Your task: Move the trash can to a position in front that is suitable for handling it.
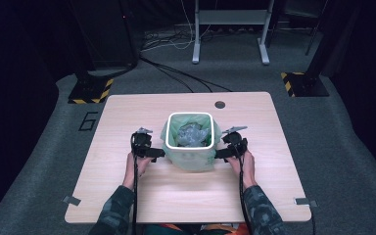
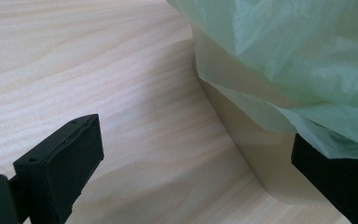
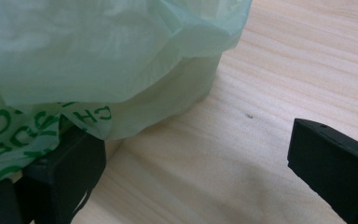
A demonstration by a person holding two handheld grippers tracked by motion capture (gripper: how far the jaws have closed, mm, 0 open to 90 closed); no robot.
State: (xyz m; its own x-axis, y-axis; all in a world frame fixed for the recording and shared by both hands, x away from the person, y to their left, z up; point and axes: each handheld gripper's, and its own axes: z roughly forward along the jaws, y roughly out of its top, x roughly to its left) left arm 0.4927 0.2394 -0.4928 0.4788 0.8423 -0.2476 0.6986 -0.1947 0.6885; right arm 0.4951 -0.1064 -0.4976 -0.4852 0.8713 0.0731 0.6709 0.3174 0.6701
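A small cream bin stands at the middle of the table, lined with a pale green plastic bag folded over its white rim; crumpled grey plastic lies inside. My left gripper is at the bin's left side, open. In the left gripper view the left gripper has one jaw on bare table and the other under the bag's hanging edge by the bin wall. My right gripper is at the bin's right side, open. In the right gripper view the right gripper has one jaw beneath the printed bag.
The light wooden table has a round cable hole behind the bin. Metal brackets sit at both front corners. A desk frame and stands with striped bases stand on the grey floor beyond.
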